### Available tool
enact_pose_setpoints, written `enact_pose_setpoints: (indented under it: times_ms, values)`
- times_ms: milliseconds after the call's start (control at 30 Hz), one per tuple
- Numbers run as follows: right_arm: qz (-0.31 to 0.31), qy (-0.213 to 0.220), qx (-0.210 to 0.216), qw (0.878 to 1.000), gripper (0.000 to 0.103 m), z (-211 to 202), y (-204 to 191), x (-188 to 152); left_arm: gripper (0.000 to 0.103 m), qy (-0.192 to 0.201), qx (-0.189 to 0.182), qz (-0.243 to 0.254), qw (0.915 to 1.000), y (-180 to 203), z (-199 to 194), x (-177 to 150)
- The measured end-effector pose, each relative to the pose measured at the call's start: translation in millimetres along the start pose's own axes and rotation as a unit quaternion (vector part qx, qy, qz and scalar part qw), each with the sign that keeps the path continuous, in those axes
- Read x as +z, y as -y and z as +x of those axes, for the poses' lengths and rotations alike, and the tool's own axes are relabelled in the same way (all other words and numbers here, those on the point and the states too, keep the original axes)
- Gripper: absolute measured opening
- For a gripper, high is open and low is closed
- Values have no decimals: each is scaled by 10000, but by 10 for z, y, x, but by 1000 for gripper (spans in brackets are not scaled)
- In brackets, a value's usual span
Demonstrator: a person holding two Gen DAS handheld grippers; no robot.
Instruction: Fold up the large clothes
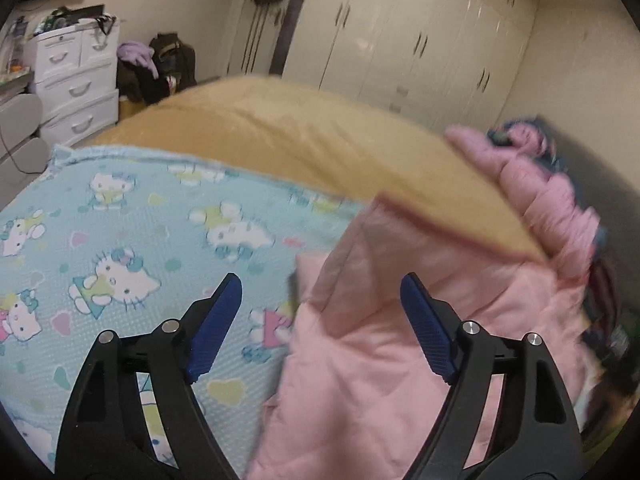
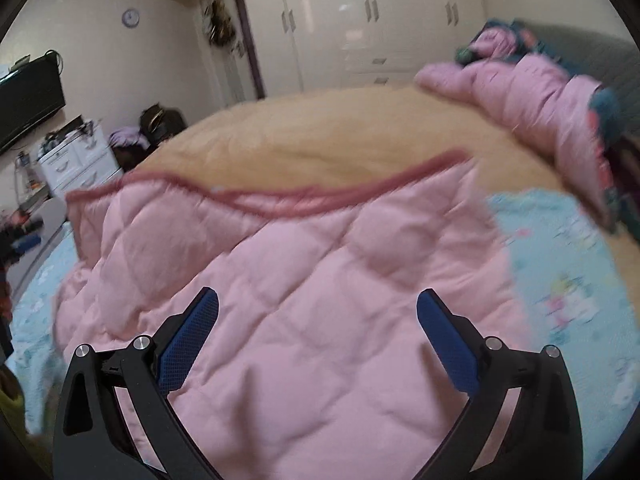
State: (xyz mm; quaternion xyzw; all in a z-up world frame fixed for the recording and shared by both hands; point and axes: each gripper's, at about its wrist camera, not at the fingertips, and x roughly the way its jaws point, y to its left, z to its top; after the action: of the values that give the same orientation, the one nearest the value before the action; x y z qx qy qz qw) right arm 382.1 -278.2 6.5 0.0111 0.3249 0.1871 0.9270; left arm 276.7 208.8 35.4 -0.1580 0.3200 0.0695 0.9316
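The pink quilted padded garment lies on the bed, directly ahead of the right gripper and right of the left gripper. Both jaws gape, empty.

Matt quilted pink cloth garment, glossy wardrobe, textured blue pads w/ matt blk plastic

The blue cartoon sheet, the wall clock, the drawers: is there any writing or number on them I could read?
No text is legible in either view.
Blue cartoon sheet: cat figures and hearts only, no words visible.
Wall clock: too small and blurred to read any numerals.
White drawers: no readable label; the clutter on top is too blurred.
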Motion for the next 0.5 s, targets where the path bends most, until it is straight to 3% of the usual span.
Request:
enact_pose_setpoints:
  times_ms: [133, 200, 300, 500]
  values:
    - [321, -102, -419, 9986, 99, 44, 342, 48, 74, -596, -1, 444, 9972, 73, 381, -184]
    - [414, -275, -532, 9973, 99, 122, 475, 29, 77, -656, 99, 668, 9956, 164, 485, -238]
    - [378, -481, -731, 9954, 99, 274, 655, 21, 79, -761, -120, 766, 9941, 247, 593, -303]
    - [270, -684, -721, 9947, 98, 530, 728, -3, 79, -729, -60, 822, 9939, 269, 708, -334]
